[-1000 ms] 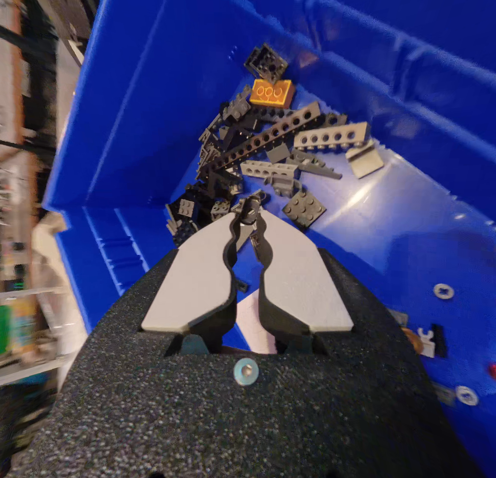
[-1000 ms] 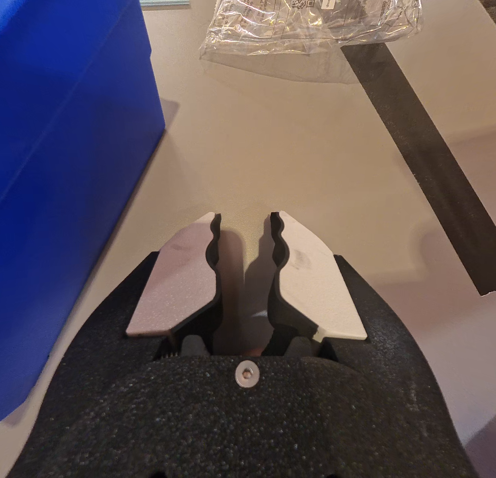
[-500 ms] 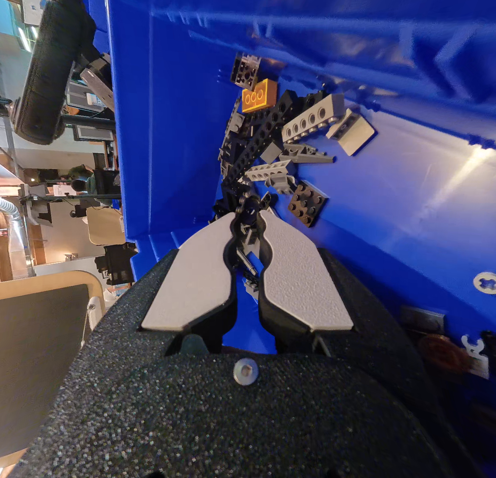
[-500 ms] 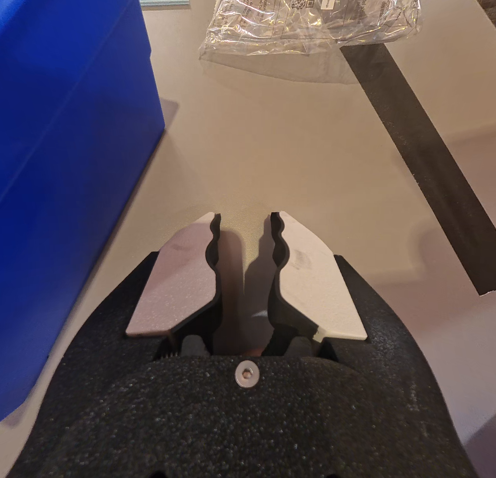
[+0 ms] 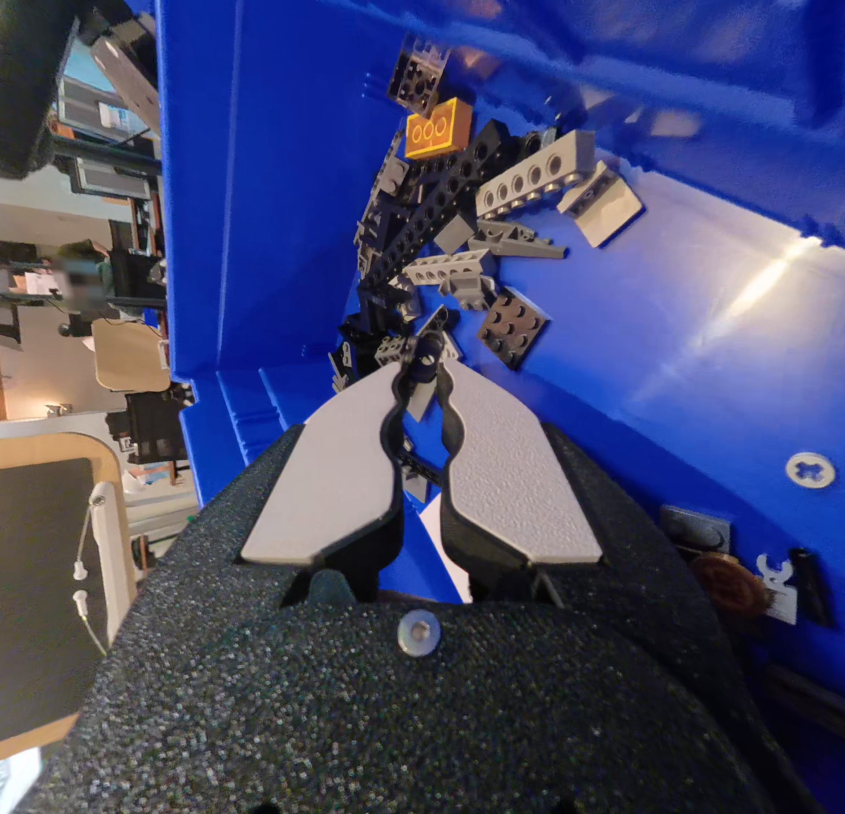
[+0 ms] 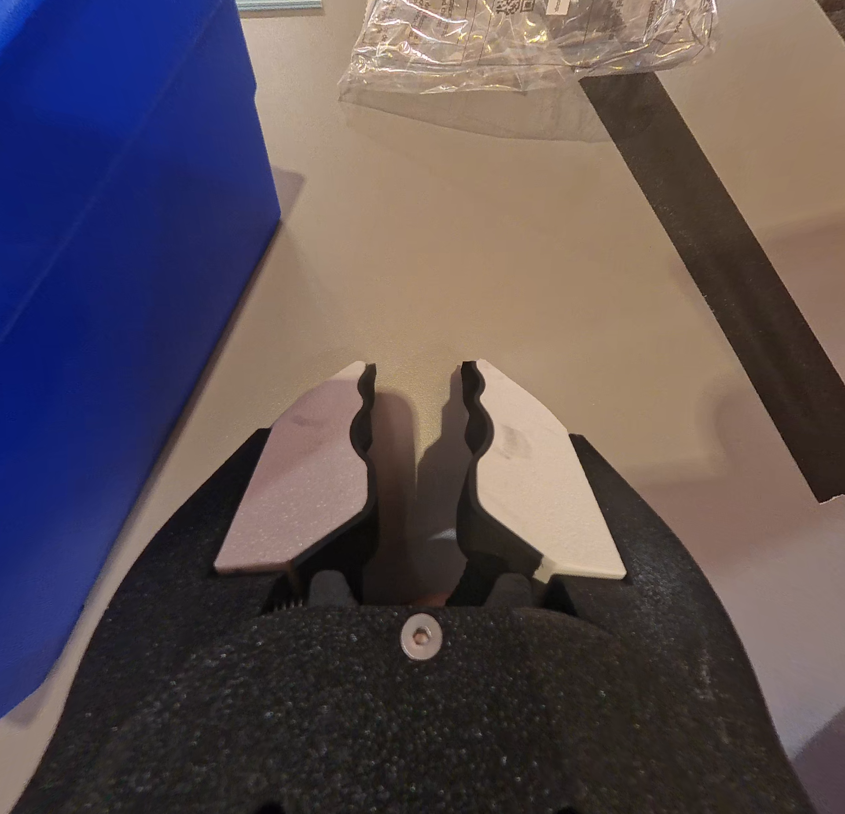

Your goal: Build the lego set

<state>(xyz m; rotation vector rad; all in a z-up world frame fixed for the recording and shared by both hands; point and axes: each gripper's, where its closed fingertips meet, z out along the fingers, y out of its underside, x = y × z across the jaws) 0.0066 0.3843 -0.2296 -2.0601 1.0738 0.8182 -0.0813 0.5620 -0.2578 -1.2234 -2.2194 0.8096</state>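
My left gripper (image 5: 423,368) is inside a blue bin (image 5: 274,198) and is shut on a small black connector piece (image 5: 427,353), pinched at the very fingertips. Just beyond it lies a pile of grey and black bricks (image 5: 457,225), with an orange brick (image 5: 436,129) at its far end and a dark studded plate (image 5: 512,328) to the right. My right gripper (image 6: 418,371) is open and empty. It hovers over the beige table (image 6: 457,243), outside the blue bin's wall (image 6: 114,243) on its left.
A clear plastic bag (image 6: 526,28) lies at the table's far side. A black strip (image 6: 731,266) runs diagonally on the right. In the bin, a white round part (image 5: 810,470) and a brown round part (image 5: 727,584) lie to the right. A room with furniture shows beyond the bin's left rim. Left tips to right tips: about 20 centimetres. To the orange brick (image 5: 436,129): left tips about 10 centimetres, right tips about 15 centimetres.
The left gripper has rolled and tilted within the bin, keeping the black piece pinched at its tips. The right gripper has not moved.
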